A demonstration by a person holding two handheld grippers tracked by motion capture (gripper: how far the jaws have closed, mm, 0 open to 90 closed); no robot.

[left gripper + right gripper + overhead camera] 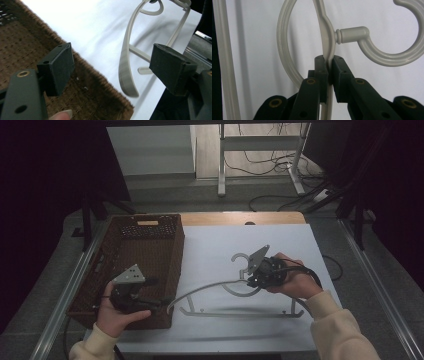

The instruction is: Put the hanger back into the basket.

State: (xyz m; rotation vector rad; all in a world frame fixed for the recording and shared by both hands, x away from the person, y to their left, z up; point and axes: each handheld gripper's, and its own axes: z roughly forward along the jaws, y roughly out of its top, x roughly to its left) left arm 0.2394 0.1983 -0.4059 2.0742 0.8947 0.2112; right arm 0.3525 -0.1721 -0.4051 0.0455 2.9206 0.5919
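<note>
Right gripper view, right hand-held gripper (329,66) clamping hanger (325,37)

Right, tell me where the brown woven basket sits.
In the high view the brown woven basket sits at the table's left edge, beside the white sheet, with the left gripper over its near right corner.

My right tongs (256,276) grip the grey hanger (235,290) near its hook on the white table (215,245), while my left tongs (150,302) hover over the brown wicker basket (135,265) at the hanger's end.
</note>
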